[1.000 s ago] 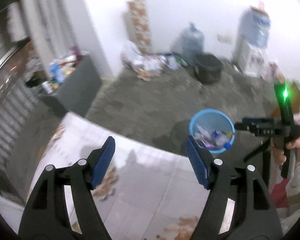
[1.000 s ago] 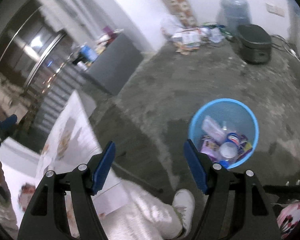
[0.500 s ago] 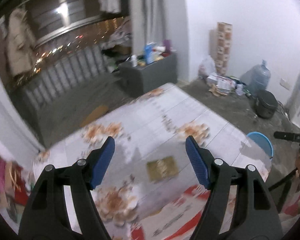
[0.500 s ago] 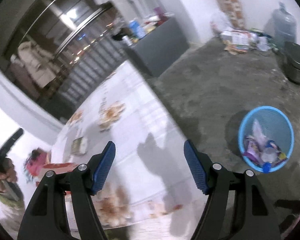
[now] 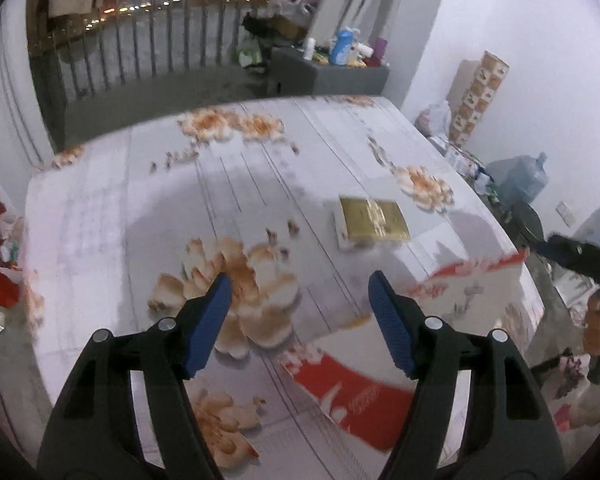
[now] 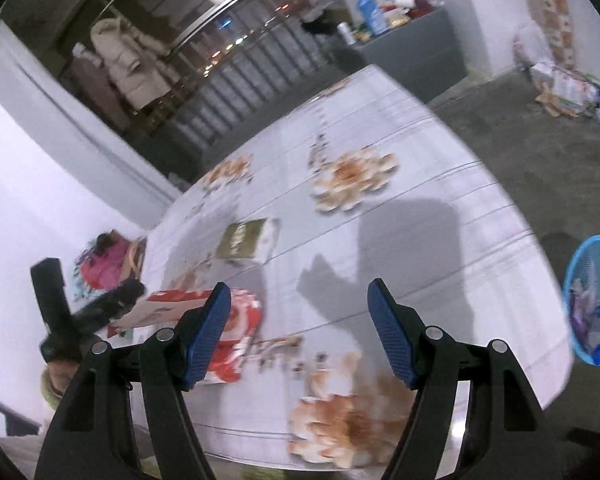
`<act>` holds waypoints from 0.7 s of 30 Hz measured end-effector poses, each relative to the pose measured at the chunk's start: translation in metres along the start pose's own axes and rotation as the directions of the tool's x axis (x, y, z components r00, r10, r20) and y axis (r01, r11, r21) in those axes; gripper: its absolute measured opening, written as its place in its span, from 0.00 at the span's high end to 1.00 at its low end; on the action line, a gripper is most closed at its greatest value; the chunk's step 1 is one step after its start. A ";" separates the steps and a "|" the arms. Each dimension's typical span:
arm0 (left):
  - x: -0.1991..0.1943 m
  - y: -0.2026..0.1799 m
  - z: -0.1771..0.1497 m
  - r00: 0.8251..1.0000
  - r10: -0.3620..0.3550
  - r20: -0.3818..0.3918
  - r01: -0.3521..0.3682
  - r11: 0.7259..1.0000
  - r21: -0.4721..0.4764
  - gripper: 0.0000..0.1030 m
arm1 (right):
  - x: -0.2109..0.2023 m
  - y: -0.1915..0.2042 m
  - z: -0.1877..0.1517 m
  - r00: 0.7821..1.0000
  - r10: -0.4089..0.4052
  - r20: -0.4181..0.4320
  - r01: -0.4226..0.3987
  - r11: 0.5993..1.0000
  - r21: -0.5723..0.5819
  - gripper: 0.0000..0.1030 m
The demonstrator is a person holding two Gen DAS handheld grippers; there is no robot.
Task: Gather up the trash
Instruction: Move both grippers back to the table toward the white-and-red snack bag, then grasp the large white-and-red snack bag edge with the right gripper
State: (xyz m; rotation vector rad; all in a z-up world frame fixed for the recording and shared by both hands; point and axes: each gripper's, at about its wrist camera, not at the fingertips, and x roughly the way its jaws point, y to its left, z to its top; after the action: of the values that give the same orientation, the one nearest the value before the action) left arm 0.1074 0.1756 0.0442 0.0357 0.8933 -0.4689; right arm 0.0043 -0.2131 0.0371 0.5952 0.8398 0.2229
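- Left gripper (image 5: 298,306): above the floral-clothed surface (image 5: 140,200); jaws apart, just been closing slightly, nothing between them.
- Right gripper (image 6: 298,312): above the same surface; jaws apart, empty.
- Gold-faced flat box (image 5: 370,222): lying on the surface, ahead of the left gripper and slightly right.
- Red-and-white carton (image 5: 460,280): lying near the surface edge, right of the left gripper.
- Blue mesh bin (image 6: 592,300): on the floor beside the surface, holding wrappers and bottles.
- Grey cabinet (image 5: 340,76): beyond the surface, cluttered with containers.
- Water jug (image 5: 526,178): on the floor by the wall.
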 end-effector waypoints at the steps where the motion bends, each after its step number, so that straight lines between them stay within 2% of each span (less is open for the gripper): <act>1: 0.002 -0.004 -0.003 1.000 -0.005 -0.002 0.005 1.000 0.012 0.36 | 0.004 0.004 0.000 1.000 0.013 -0.007 -0.013 1.000 -0.002 0.33; 5: 0.007 -0.020 -0.026 1.000 0.009 -0.011 -0.008 0.997 0.079 0.36 | 0.023 0.022 -0.004 0.998 0.052 -0.043 -0.053 0.999 -0.014 0.33; 11: 0.016 -0.033 -0.054 0.997 0.060 -0.049 -0.055 0.993 0.106 0.36 | 0.046 0.043 -0.017 0.991 0.065 -0.119 -0.074 0.995 -0.067 0.33; 15: 0.022 -0.041 -0.064 0.992 0.119 -0.048 -0.113 0.986 0.126 0.36 | 0.061 0.048 -0.025 0.985 0.029 -0.168 -0.047 0.994 -0.099 0.33; 21: 0.024 -0.036 -0.063 0.992 0.121 -0.040 -0.117 0.989 0.092 0.35 | 0.080 0.045 -0.040 0.973 -0.030 -0.229 0.004 0.994 -0.110 0.33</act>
State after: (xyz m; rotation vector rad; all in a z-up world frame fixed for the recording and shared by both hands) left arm 0.0583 0.1479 -0.0082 0.1812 0.9090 -0.3978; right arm 0.0289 -0.1272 -0.0084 0.4648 1.0499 0.3247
